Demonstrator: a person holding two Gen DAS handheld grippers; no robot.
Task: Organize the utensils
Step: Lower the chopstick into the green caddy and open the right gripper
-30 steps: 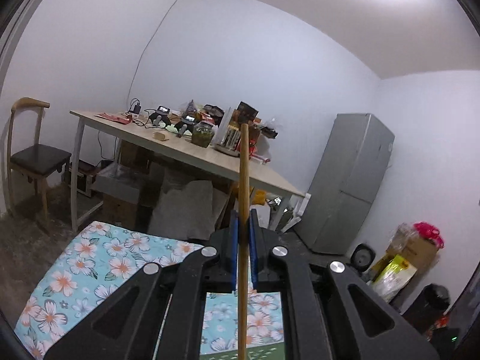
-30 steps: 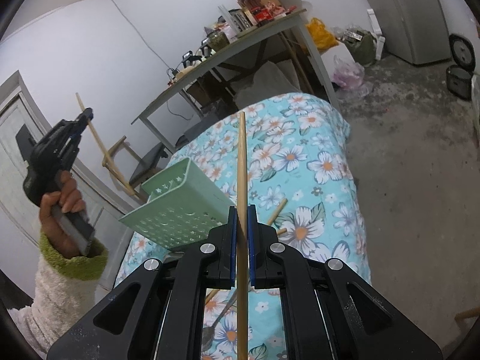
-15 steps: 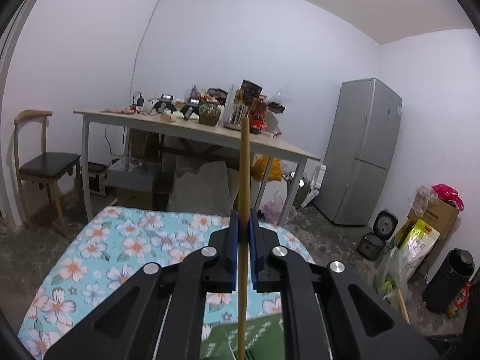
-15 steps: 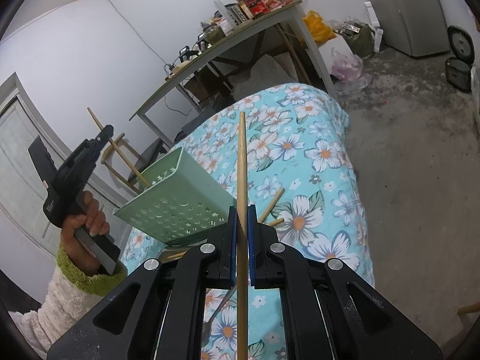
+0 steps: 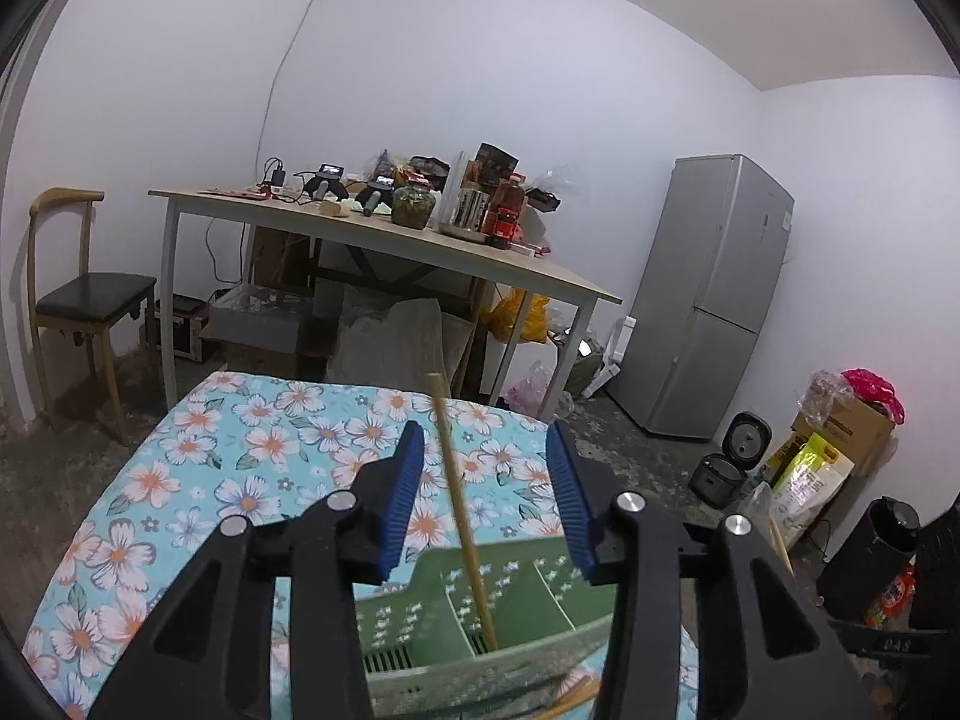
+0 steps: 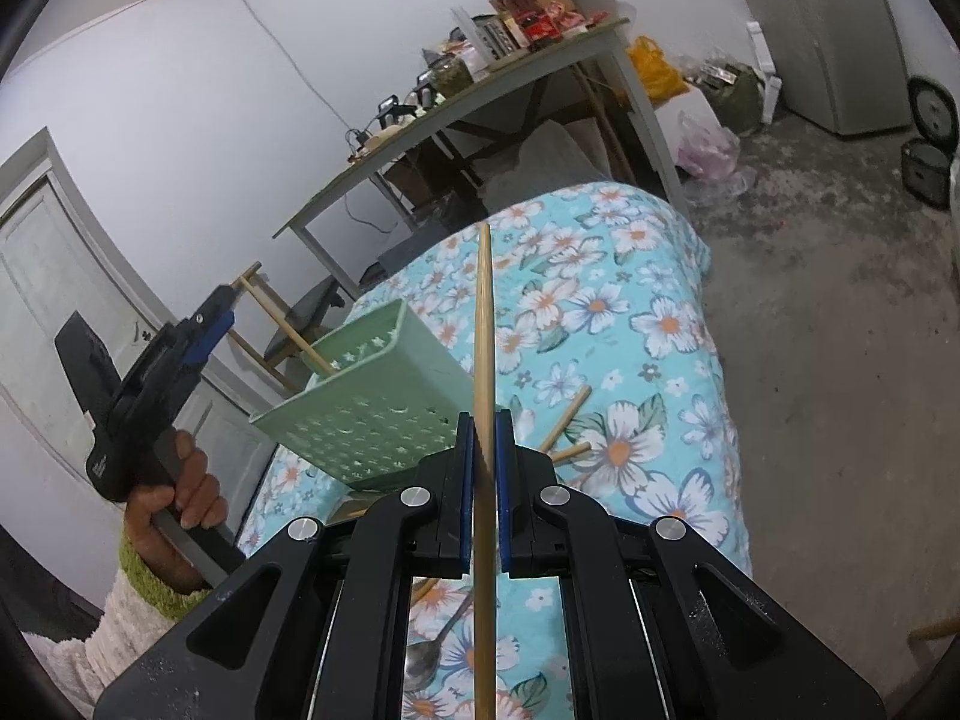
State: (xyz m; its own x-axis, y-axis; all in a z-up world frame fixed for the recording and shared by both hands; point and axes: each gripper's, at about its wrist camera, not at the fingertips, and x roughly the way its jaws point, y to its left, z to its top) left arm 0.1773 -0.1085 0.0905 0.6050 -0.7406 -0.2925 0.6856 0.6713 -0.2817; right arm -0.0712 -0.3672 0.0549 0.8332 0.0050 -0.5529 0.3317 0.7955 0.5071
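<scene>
A wooden chopstick [image 5: 462,516] stood tilted in a middle slot of the green basket [image 5: 516,606], with its top leaning up between the blue fingers [image 5: 402,498] of the left gripper [image 5: 483,495]. Those fingers were wide open and did not touch the chopstick. The basket sat on the flowery cloth [image 5: 198,480] that covered the bench.

The right gripper [image 6: 482,462] had its fingers [image 6: 503,456] squeezed shut on a second chopstick [image 6: 483,360], which pointed up and away over the cloth. The green basket was just to its left. Two more chopsticks [image 6: 567,417] lay on the cloth near the basket, and a metal spoon [image 6: 429,651] lay on the cloth under the right gripper. The person's left hand [image 6: 180,492] held the left gripper's handle beside the basket.
</scene>
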